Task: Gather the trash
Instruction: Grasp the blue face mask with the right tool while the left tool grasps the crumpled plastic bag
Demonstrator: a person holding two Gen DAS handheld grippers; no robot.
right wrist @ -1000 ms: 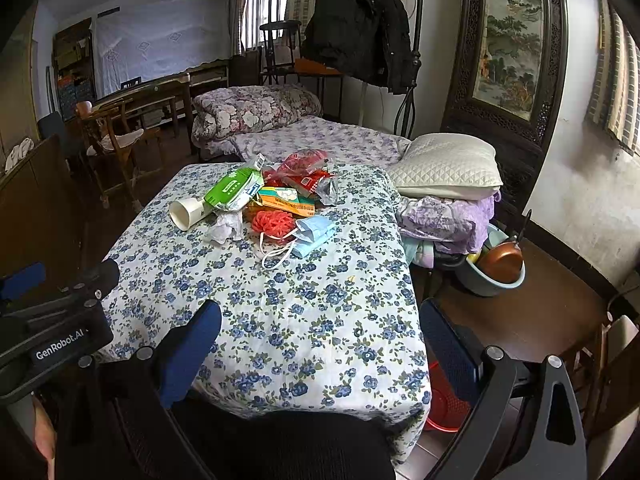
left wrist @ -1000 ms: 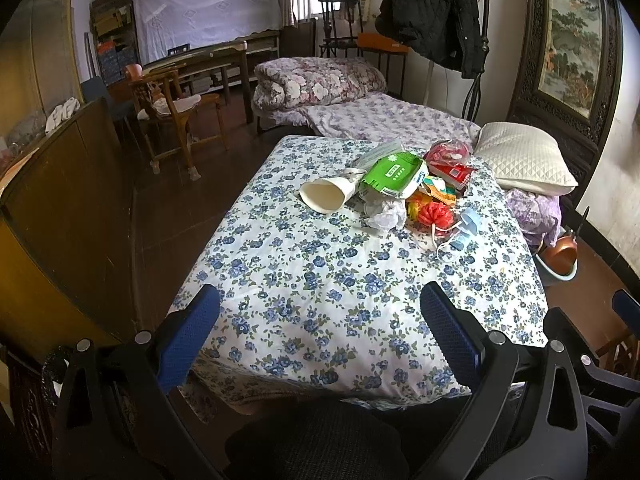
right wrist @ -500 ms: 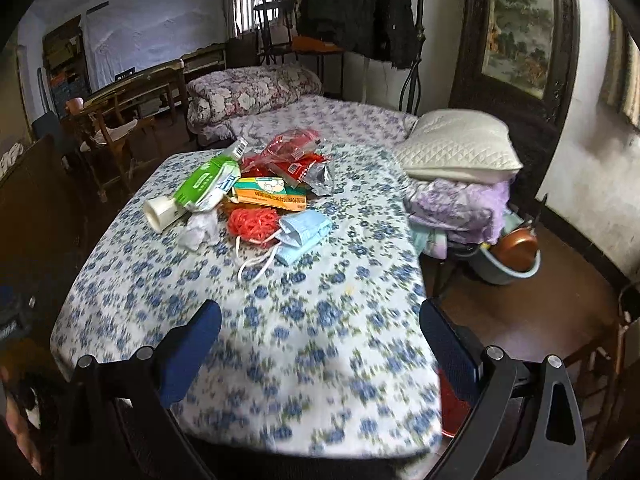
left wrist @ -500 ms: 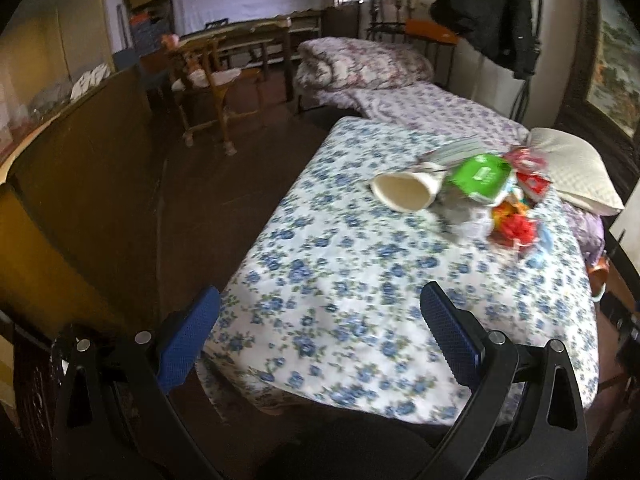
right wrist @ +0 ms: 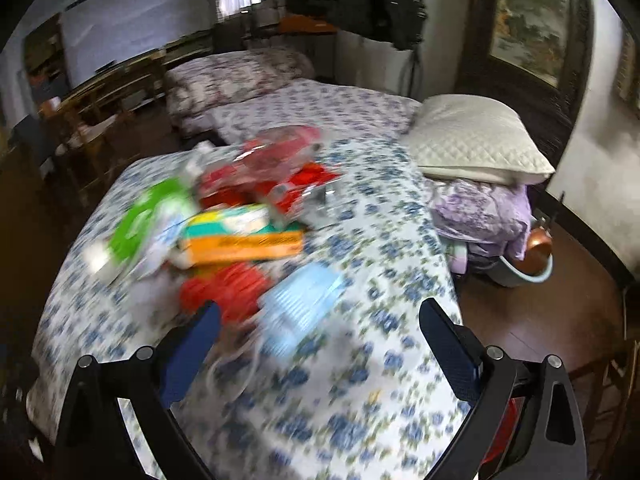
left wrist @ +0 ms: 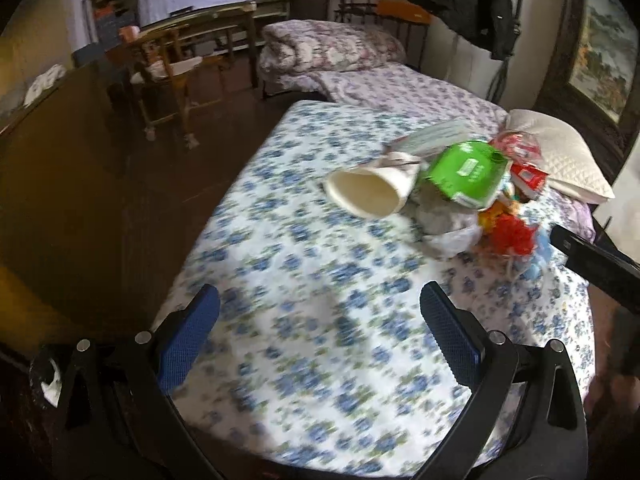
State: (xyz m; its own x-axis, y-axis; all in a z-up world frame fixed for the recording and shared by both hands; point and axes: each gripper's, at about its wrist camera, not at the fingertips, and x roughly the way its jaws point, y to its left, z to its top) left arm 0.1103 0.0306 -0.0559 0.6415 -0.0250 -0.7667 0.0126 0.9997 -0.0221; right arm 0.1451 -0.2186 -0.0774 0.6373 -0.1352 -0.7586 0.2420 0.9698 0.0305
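Note:
A heap of trash lies on the flowered tablecloth (left wrist: 304,280). In the left wrist view I see a tipped paper cup (left wrist: 366,192), a green packet (left wrist: 464,172), a crumpled white wad (left wrist: 448,224), a red net ball (left wrist: 514,234) and red wrappers (left wrist: 528,176). My left gripper (left wrist: 320,320) hangs open above the cloth, short of the cup. In the blurred right wrist view my right gripper (right wrist: 320,332) is open just in front of a blue face mask (right wrist: 300,304) and the red net ball (right wrist: 228,288); an orange box (right wrist: 244,244) and the green packet (right wrist: 144,216) lie behind.
A white pillow (right wrist: 476,144) rests on purple bedding (right wrist: 484,208) right of the table. A basin with a copper pot (right wrist: 532,252) sits on the floor. Wooden chairs (left wrist: 168,76) stand far left, a bed (left wrist: 340,48) behind. The other gripper's black body (left wrist: 592,264) shows at right.
Both grippers have moved forward over the table toward the heap. The trash looms larger in both views, and the right one now has the mask and net ball close before its fingers.

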